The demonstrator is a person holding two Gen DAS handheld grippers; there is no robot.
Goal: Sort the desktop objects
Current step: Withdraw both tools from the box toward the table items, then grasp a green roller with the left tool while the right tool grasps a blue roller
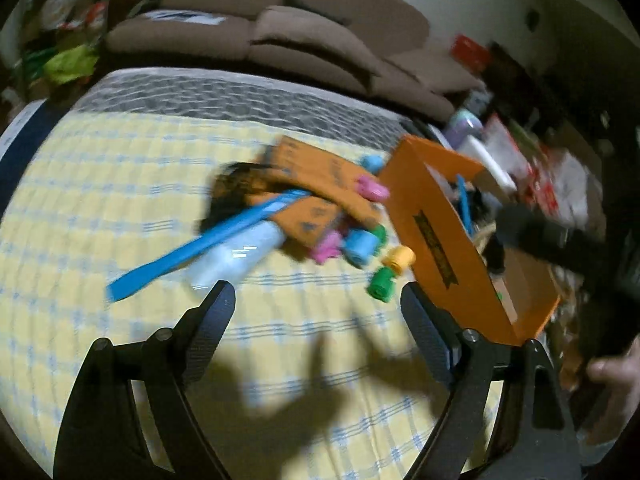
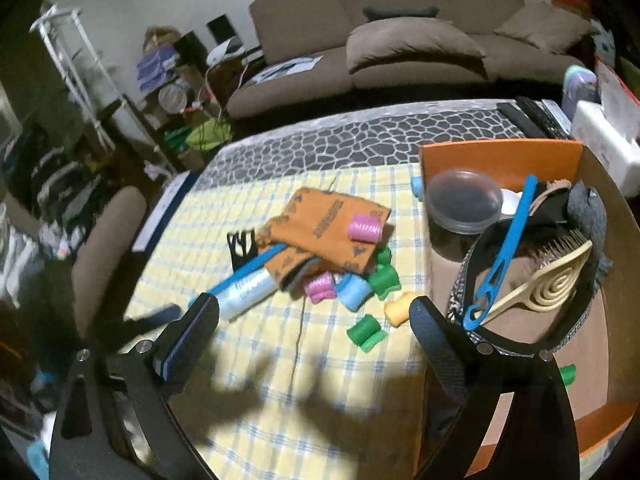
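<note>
Scene: hair rollers [image 2: 352,292] piled beside orange box [image 2: 500,156] on counter [image 2: 280,360] | Left hand-held gripper [image 1: 318,300]: released, empty | Right hand-held gripper [image 2: 314,312]: released, empty | Advice: straddle one roller squarely before clenching.

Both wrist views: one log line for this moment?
left gripper: open, empty | right gripper: open, empty | hair rollers: loose on cloth | orange box: partly filled
</note>
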